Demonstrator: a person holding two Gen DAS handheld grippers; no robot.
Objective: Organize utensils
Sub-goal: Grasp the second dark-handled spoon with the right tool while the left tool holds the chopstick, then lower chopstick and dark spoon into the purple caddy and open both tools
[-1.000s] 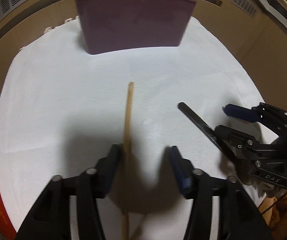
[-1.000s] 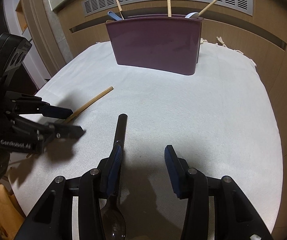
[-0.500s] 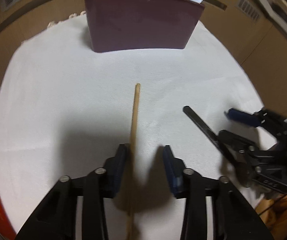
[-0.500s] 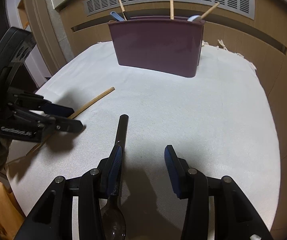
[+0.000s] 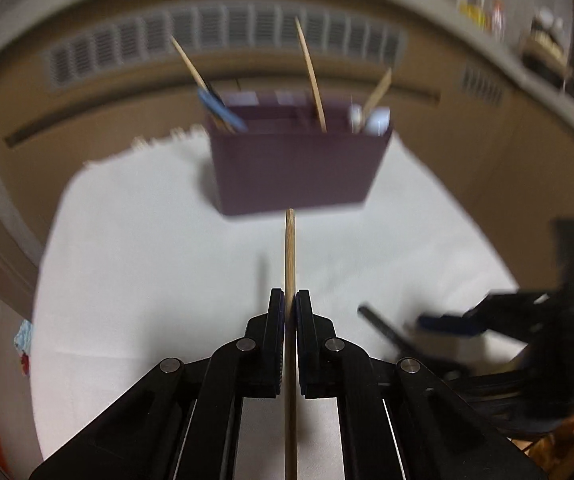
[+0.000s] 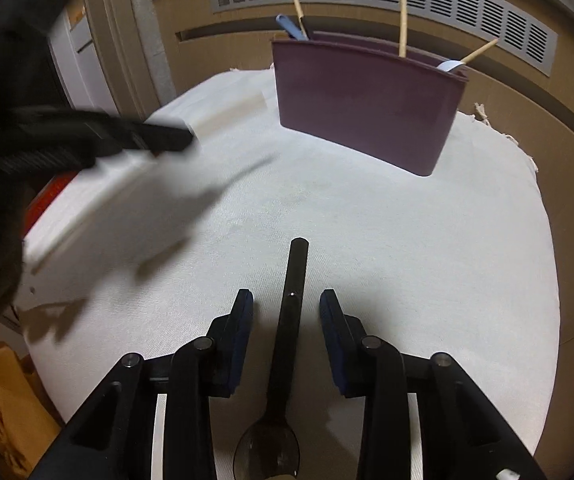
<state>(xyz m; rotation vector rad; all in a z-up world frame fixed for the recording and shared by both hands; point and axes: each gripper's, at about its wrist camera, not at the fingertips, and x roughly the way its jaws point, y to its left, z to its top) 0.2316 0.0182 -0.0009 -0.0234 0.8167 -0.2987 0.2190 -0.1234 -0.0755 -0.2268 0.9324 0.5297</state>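
Lifting a chopstick toward the holder

Pinching a wooden chopstick (image 5: 289, 264) between pressed-together jaws, the left gripper (image 5: 290, 300) points it at the purple holder (image 5: 295, 168) ahead; the drop likely needs the tip over the rim. The right gripper (image 6: 286, 304), jaws just narrowing yet spread, straddles a black spoon (image 6: 293, 308) on the white cloth (image 6: 407, 240) untouched – only the right view shows that gap

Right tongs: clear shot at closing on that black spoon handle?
Probably yes. The spoon handle already lies between the right tongs' open pads, untouched, with bare cloth either side. The left tongs are off to the side, out of the way.
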